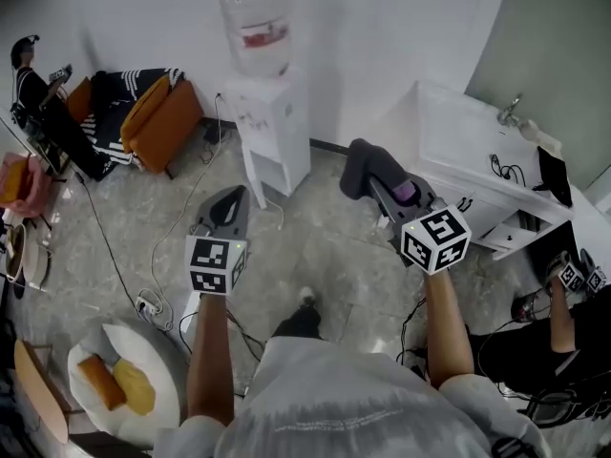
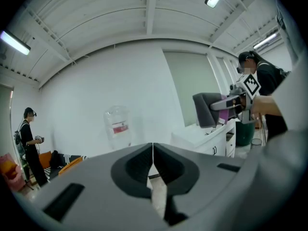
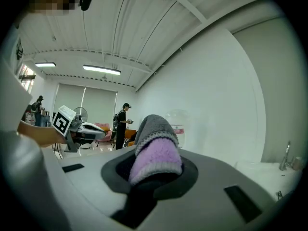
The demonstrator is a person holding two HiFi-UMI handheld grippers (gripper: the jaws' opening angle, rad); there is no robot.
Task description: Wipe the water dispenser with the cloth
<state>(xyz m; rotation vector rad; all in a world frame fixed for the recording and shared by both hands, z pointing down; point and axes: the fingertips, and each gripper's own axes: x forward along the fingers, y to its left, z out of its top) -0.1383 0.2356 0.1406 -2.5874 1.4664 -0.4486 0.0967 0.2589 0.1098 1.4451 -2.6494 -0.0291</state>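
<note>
The white water dispenser (image 1: 272, 127) stands against the far wall with a clear bottle (image 1: 258, 25) on top; the same bottle (image 2: 118, 125) shows in the left gripper view. My right gripper (image 1: 374, 175) is shut on a grey and purple cloth (image 1: 368, 165), held in the air to the right of the dispenser. That cloth (image 3: 155, 146) fills the jaws in the right gripper view. My left gripper (image 1: 227, 206) hangs in front of the dispenser, below it in the head view, shut with nothing in it (image 2: 153, 161).
A white sink cabinet (image 1: 477, 160) stands at the right with a tap (image 1: 512, 111). An orange bag (image 1: 162, 117) and striped cloth lie left of the dispenser. Cables (image 1: 153, 303) trail over the floor. A person (image 3: 122, 124) stands in the background, another sits at the right (image 1: 563, 322).
</note>
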